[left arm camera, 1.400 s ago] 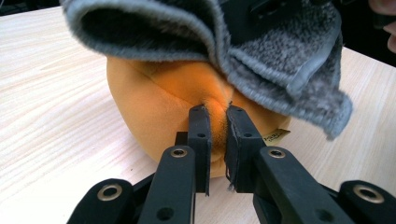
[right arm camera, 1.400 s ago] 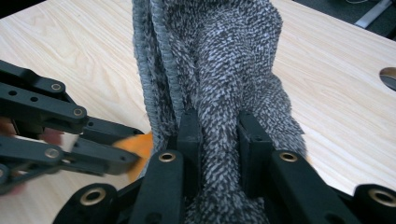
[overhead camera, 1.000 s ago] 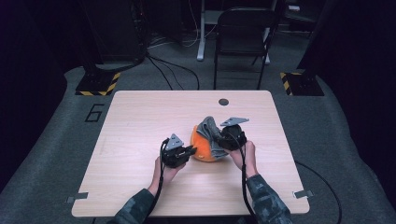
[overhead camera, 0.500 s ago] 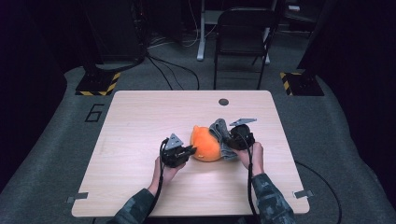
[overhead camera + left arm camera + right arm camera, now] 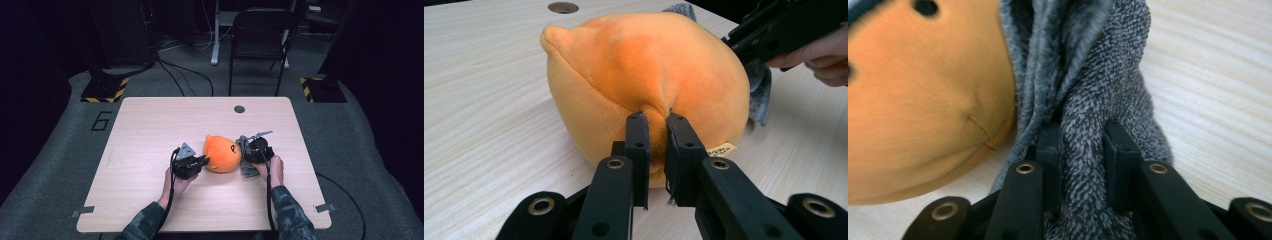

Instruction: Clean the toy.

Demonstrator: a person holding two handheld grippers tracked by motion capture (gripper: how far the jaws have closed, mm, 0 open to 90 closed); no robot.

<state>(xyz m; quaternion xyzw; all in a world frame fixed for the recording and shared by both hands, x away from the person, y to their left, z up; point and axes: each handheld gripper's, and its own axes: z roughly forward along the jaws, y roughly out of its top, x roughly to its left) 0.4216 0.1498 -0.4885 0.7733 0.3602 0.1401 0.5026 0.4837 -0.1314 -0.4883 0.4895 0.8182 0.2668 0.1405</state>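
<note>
A round orange plush toy (image 5: pixel 222 152) sits mid-table, its face with dark eyes turned up and to the right. My left gripper (image 5: pixel 202 161) is shut on a pinch of the plush's fabric (image 5: pixel 644 65) on its left side; the left gripper (image 5: pixel 656 120) has the orange fold squeezed between its black jaws. To the right of the plush, my right gripper (image 5: pixel 247 155) is shut on a grey fuzzy cloth (image 5: pixel 245 157) that hangs down to the table. In the right gripper view the grey cloth (image 5: pixel 1098 65) is bunched between the jaws of the right gripper (image 5: pixel 1080 132), against the plush (image 5: pixel 923 100).
The light wooden table (image 5: pixel 150 130) has a round cable hole (image 5: pixel 239 109) near its far edge. A black chair (image 5: pixel 260 45) stands behind the table. A small white label (image 5: pixel 721 149) sticks out low on the plush.
My right gripper has come down and to the right with the grey cloth, drawing it off the plush's top and side. The plush's face is now uncovered. The left gripper stayed put.
</note>
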